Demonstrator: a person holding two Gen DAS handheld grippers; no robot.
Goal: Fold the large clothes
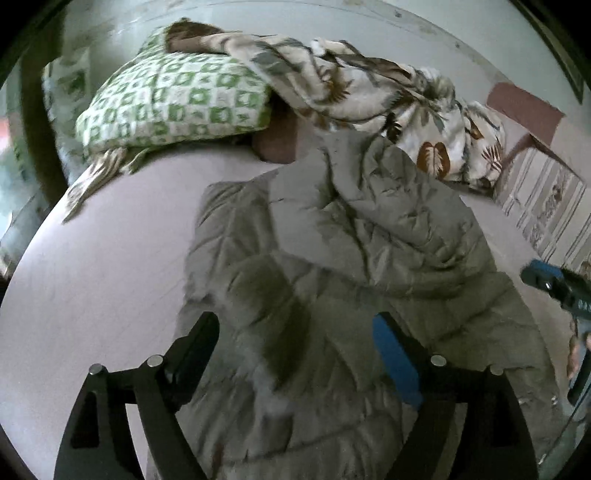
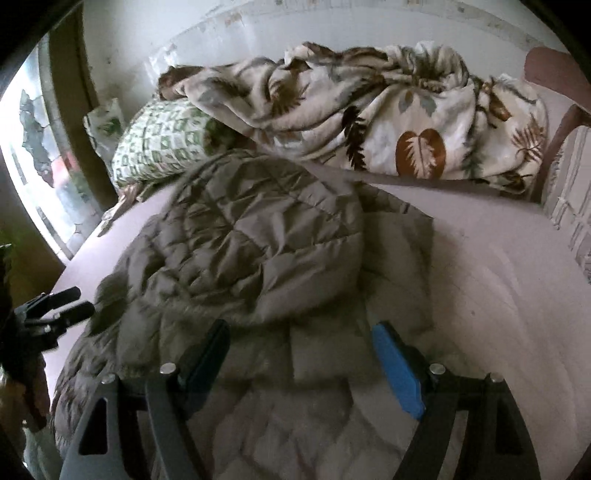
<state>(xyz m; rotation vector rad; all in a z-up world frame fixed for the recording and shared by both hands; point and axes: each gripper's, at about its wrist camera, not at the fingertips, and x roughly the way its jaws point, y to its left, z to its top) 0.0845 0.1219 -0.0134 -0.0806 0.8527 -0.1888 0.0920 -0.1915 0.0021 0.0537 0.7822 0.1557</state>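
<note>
Both claws are over the bed [image 1: 92, 280] now, and the quilted grey-green jacket [image 1: 332, 240] lies spread on the pale sheet straight ahead of them. The left claw [image 1: 295, 332] stands wide, released, its black and blue fingers apart with jacket fabric below the gap and nothing gripped. The right claw [image 2: 299, 339] is the same, released, hovering above the jacket's near edge, with a folded-over panel of the jacket just beyond its tips. From the right wrist view the left claw shows at the far left edge, beside the jacket. Past the jacket, well beyond both claws, sits a green-and-white patterned pillow [image 1: 173, 103], and a leaf-print blanket [image 2: 388, 118] is bunched against the wall [image 2: 221, 33].
</note>
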